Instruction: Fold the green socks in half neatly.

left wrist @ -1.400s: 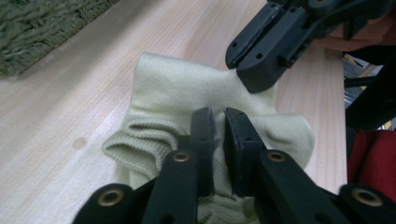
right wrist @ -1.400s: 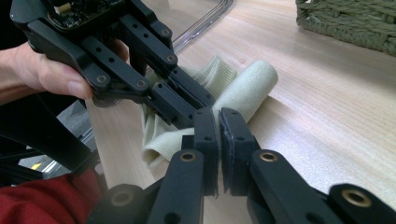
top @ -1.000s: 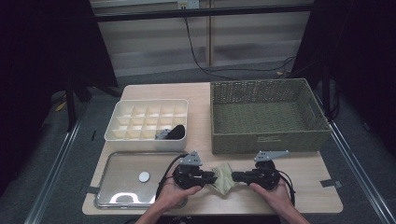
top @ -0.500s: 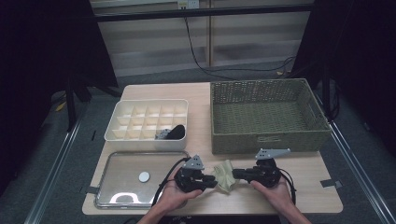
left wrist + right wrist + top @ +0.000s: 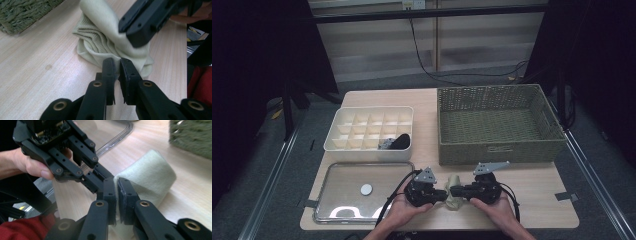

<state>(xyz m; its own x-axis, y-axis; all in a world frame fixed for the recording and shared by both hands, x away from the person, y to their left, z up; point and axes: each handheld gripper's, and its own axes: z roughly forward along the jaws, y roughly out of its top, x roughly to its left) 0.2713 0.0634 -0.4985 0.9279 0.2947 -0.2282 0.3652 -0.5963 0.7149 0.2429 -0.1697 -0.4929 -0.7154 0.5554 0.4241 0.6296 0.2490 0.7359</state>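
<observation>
**Both grippers pinched on the rolled sock at the table's front edge**

High view: your sock [image 5: 454,189] lies on the table [image 5: 532,195] between your 2 hands, at 6 o'clock from the wicker basket [image 5: 497,125] and at 3 o'clock from the clear lid [image 5: 342,200]. The left gripper [image 5: 443,194] meets it from 9 o'clock, the right gripper [image 5: 456,191] from 3 o'clock; both are equally near. The divided box [image 5: 369,132] sits at 12 o'clock from the lid.

Left gripper view: your left gripper [image 5: 117,65] has just been closing, and its jaws now stand nearly together on the sock's [image 5: 100,40] near hem. The roll's long axis runs toward 11 o'clock.

Right gripper view: your right gripper [image 5: 117,185] is clamped on the sock's [image 5: 147,178] edge, jaws almost together. The roll extends toward 2 o'clock; the left gripper comes in from 10 o'clock.
</observation>
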